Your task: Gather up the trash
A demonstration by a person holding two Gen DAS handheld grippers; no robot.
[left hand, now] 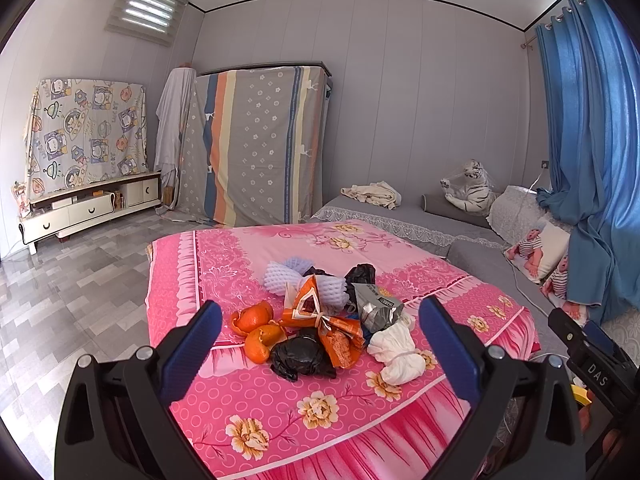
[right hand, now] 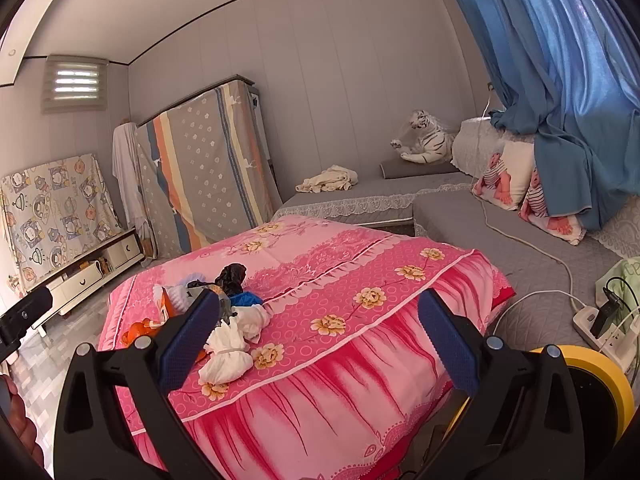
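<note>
Room: I see a bedroom with gray walls, a gray tile floor and a long blue curtain on the right side.
Surface: my trash sits on a pink flowery cover spread over a low table or bed; I cannot tell which.
Trash pile: it lies near the front edge of the pink cover, all bunched up and touching.
Pieces: I see orange peels, an orange wrapper, a black bag, a white tied bundle, a silver packet and white foam nets.
Container: a yellow-rimmed round bin stands low on my right, beside the pink cover. Its inside looks dark, and I cannot tell what is in it.
Left gripper: its blue fingers are spread wide, holding nothing, in front of the pile.
Right gripper: it is spread wide too, with nothing in it, off to the right of the pile.
Around: a gray sofa runs along the wall with a white toy tiger, baby-print pillows and a power strip with white cords.
Far side: a low white cabinet and big things covered with sheets stand by the left wall.
</note>
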